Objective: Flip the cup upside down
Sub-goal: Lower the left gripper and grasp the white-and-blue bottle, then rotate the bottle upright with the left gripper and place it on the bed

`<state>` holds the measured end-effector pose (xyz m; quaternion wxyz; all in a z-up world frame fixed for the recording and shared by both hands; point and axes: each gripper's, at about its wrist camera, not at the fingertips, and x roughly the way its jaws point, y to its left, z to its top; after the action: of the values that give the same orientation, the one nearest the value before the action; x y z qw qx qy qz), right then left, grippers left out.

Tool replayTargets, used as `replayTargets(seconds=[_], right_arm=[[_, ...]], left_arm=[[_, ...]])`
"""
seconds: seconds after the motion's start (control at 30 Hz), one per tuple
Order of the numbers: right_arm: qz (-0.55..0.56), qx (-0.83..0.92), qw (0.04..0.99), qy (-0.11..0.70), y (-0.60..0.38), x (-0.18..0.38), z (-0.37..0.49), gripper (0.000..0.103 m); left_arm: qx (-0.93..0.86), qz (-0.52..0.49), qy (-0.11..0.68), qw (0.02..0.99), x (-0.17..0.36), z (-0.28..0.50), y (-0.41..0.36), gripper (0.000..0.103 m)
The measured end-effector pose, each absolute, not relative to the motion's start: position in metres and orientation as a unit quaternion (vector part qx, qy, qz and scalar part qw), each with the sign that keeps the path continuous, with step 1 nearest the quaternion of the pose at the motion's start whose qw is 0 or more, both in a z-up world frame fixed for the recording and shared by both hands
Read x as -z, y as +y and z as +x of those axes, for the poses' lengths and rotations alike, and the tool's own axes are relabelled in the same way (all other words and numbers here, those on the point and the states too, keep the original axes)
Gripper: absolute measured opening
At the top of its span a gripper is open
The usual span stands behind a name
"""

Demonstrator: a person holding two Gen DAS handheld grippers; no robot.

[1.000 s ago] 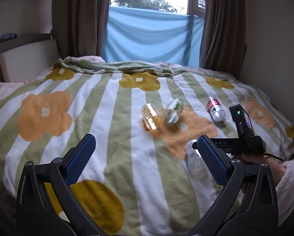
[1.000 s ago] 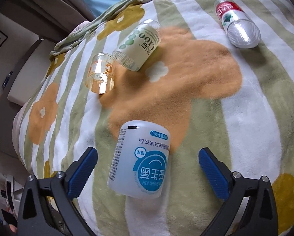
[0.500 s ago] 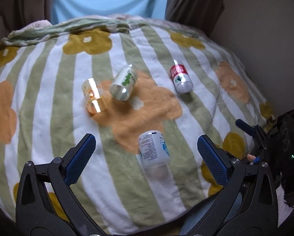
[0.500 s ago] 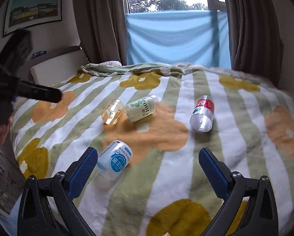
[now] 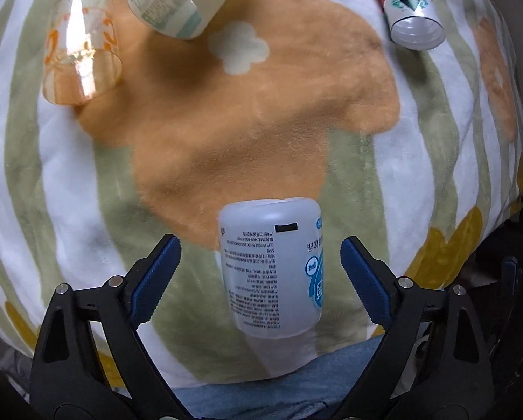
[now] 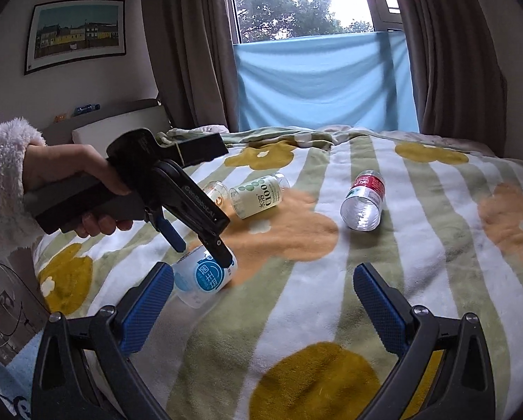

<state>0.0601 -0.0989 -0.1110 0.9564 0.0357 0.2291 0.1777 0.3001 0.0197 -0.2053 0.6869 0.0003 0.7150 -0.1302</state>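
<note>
Since half a second ago your left tool has dropped down and forward over the bed, so the frosted white cup with the blue label now sits between its blue pads. That tool is spread wide, with a gap on each side of the cup, touching nothing. From the right wrist view you see the left tool angled down onto the cup in your left hand.

Your right tool is spread just as wide and empty, held above the near part of the blanket.

The cup lies on its side at the near edge of the bed, long axis running near to far, rounded closed end pointing far. You cannot tell whether anything is inside.

Farther off lie a clear orange-printed glass, a green-dotted white bottle touching it, and a red-labelled bottle well apart to the right, all on their sides.
</note>
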Motion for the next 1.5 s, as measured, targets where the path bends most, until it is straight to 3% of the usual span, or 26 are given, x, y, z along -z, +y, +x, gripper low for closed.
replayTargets(seconds=[0.13, 0.27, 0.47, 0.53, 0.67, 0.73, 0.8, 1.17, 1.5], right_arm=[[0.055, -0.178, 0.956, 0.228, -0.109, 0.114, 0.061, 0.103], [0.063, -0.177, 0.955, 0.228, -0.111, 0.115, 0.062, 0.103], [0.057, -0.180, 0.956, 0.225, -0.109, 0.111, 0.060, 0.103], [0.058, -0.180, 0.957, 0.222, -0.108, 0.110, 0.058, 0.103], [0.062, -0.178, 0.956, 0.225, -0.107, 0.109, 0.057, 0.103], [0.064, -0.176, 0.955, 0.232, -0.108, 0.110, 0.055, 0.103], [0.067, -0.177, 0.952, 0.240, -0.109, 0.112, 0.053, 0.103], [0.047, -0.158, 0.953, 0.256, -0.111, 0.118, 0.044, 0.103], [0.036, -0.173, 0.951, 0.254, -0.100, 0.115, 0.046, 0.103]], left_arm=[[0.126, -0.006, 0.728, 0.674, 0.218, 0.302, 0.017, 0.082], [0.126, -0.017, 0.734, 0.667, 0.224, 0.301, 0.019, 0.059], [0.138, -0.024, 0.687, 0.713, 0.194, 0.293, 0.032, 0.058], [0.158, -0.035, 0.632, 0.758, 0.172, 0.279, 0.038, 0.058], [0.176, -0.076, 0.431, 0.882, 0.139, 0.230, 0.060, 0.059], [0.148, -0.086, 0.348, 0.922, 0.142, 0.210, 0.067, 0.059], [0.125, -0.100, 0.317, 0.935, 0.155, 0.204, 0.069, 0.059], [0.093, -0.107, 0.359, 0.922, 0.204, 0.220, 0.059, 0.059], [0.115, -0.073, 0.421, 0.897, 0.198, 0.218, 0.055, 0.059]])
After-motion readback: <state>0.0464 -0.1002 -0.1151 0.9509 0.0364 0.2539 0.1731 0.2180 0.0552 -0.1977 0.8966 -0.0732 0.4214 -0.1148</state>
